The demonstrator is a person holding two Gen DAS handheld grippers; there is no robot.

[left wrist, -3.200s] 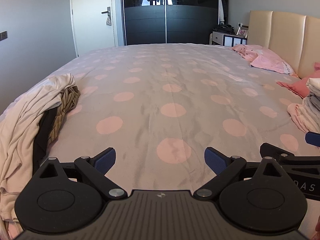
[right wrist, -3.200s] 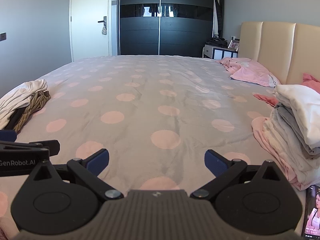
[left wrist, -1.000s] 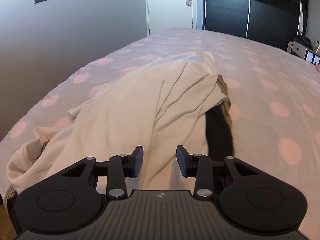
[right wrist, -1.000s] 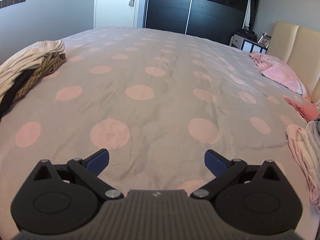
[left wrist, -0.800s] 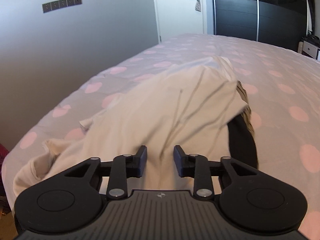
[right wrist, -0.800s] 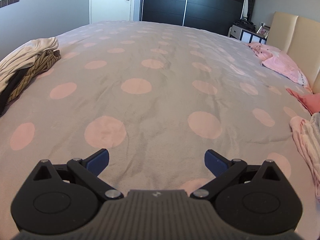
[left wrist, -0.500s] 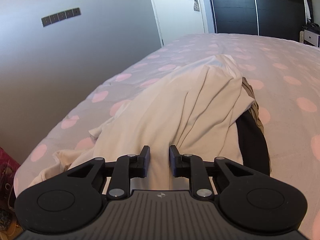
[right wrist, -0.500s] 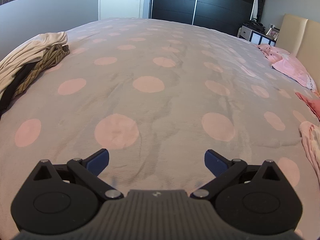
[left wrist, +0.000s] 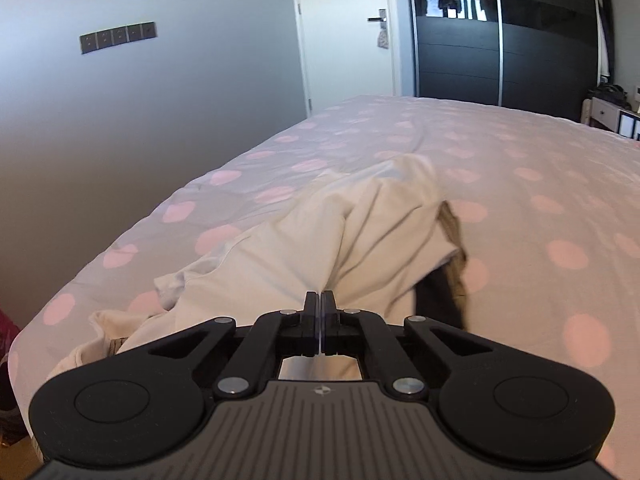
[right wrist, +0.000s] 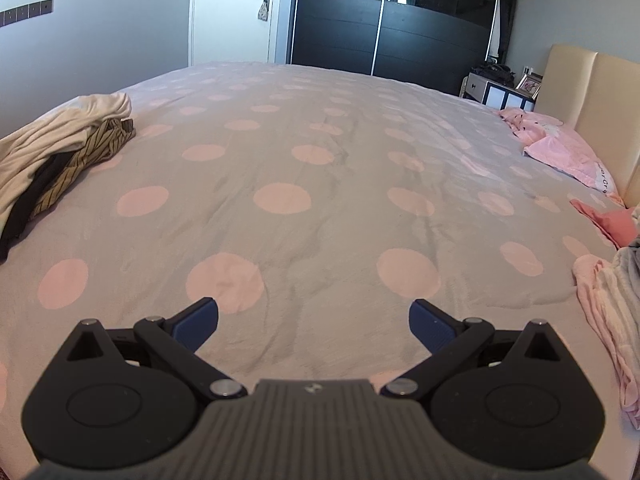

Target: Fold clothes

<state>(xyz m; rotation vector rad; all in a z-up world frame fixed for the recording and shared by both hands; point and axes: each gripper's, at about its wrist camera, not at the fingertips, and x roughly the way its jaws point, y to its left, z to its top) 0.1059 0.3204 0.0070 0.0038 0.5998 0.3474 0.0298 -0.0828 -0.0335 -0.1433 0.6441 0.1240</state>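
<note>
While unfolded heap lies lower centre of left wrist view: cream garment (left wrist: 320, 248) pinched by left gripper (left wrist: 321, 308), jaws just closed on cloth fold. Right gripper (right wrist: 314, 322) spread wide, empty, over bed (right wrist: 320, 152). Done: folded stack (right wrist: 616, 312), far right edge. Left: cream garment, striped + black pcs (right wrist: 60, 176), upper left.

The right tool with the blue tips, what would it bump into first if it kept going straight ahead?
Most likely the polka-dot bedspread. The right tool is open, holds nothing and points down at the bare cover, with no clothes in front of it. How far off the cover lies is hard to judge.
</note>
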